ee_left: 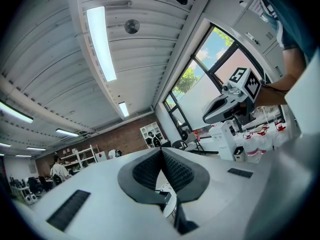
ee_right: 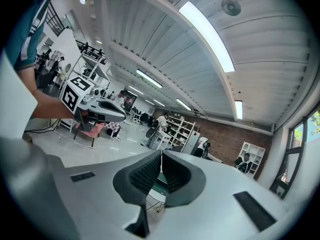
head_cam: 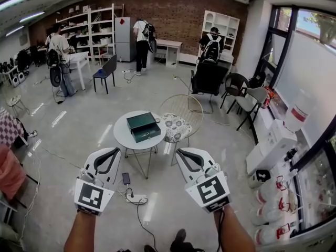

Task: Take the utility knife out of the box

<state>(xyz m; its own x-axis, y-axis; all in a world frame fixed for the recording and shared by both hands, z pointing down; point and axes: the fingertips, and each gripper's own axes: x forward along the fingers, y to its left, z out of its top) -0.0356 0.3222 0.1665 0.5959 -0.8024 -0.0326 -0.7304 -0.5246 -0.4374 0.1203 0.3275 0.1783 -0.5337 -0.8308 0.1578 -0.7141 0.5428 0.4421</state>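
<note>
Hovering over the grey floor [head_cam: 79, 121], the left gripper [head_cam: 116, 150] and right gripper [head_cam: 180, 152] each have their jaws pressed together on nothing, with a white power strip [head_cam: 137, 198] on the floor between them. Beyond stands a round white table [head_cam: 119, 133]. A dark green box [head_cam: 139, 121] lies open near its centre, its contents too small to pick out the utility knife. Farther off are a cushioned wire chair [head_cam: 176, 127], white shelves [head_cam: 100, 25] and people with backpacks [head_cam: 142, 41] before a brick wall [head_cam: 178, 13].

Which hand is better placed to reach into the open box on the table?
Left, only slightly. The left tongs and right tongs are both shut, empty and well short of the round table; the left sits slightly nearer the open green box.
</note>
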